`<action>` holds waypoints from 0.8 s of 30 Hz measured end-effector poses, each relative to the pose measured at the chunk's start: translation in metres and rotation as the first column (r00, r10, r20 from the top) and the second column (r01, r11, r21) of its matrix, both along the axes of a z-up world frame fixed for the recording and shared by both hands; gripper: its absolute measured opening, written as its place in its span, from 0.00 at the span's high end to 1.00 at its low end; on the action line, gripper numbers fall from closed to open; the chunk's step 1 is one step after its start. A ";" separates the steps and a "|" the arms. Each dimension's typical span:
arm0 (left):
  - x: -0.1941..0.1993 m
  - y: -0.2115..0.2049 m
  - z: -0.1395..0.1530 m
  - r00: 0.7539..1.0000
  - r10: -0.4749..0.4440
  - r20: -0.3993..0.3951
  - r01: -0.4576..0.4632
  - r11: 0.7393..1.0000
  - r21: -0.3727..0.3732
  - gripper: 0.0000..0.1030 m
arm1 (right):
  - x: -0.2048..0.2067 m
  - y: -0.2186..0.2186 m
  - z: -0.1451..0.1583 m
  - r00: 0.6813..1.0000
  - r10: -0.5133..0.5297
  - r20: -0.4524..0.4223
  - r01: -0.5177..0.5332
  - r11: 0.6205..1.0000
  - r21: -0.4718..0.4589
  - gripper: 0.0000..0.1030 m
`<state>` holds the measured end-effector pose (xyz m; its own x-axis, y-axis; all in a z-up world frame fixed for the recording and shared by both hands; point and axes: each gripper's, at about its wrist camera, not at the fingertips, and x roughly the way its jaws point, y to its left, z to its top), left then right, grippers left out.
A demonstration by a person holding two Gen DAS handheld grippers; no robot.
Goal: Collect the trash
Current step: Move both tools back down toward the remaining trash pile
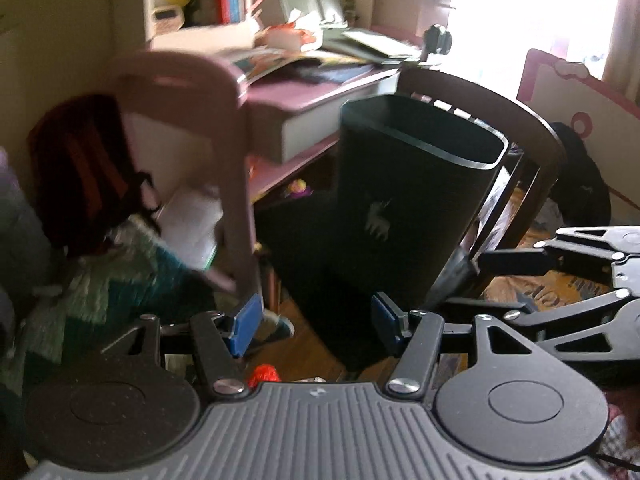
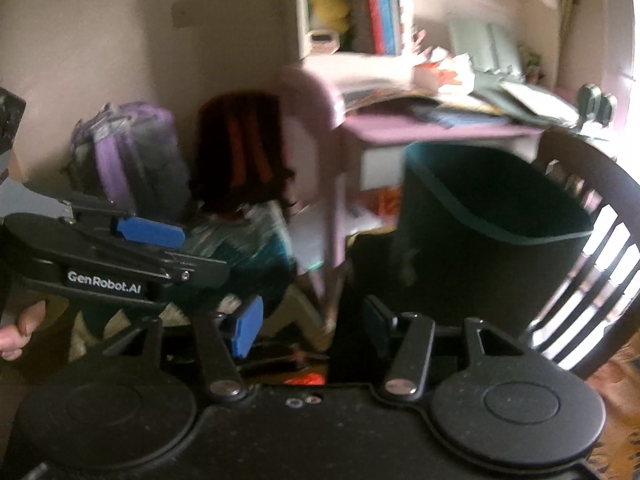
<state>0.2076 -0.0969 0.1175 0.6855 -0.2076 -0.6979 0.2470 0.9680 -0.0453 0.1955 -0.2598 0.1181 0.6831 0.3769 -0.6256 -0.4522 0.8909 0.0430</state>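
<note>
Both wrist cams toward bin, desk.

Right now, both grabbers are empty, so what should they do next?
Probably lower the left gripper toward the red scrap on the floor just beneath it. Both grippers are open and hold nothing, and the black bin stands near, ready for it.

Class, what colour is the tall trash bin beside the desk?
Black, with a pale deer emblem; the trash bin shows best in the left wrist view.
</note>
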 end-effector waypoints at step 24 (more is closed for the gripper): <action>0.022 0.196 -0.223 0.943 0.259 -0.211 -0.268 0.963 -0.016 0.12 | 0.095 0.165 -0.211 0.919 -0.020 -0.393 0.035 0.999 0.032 0.45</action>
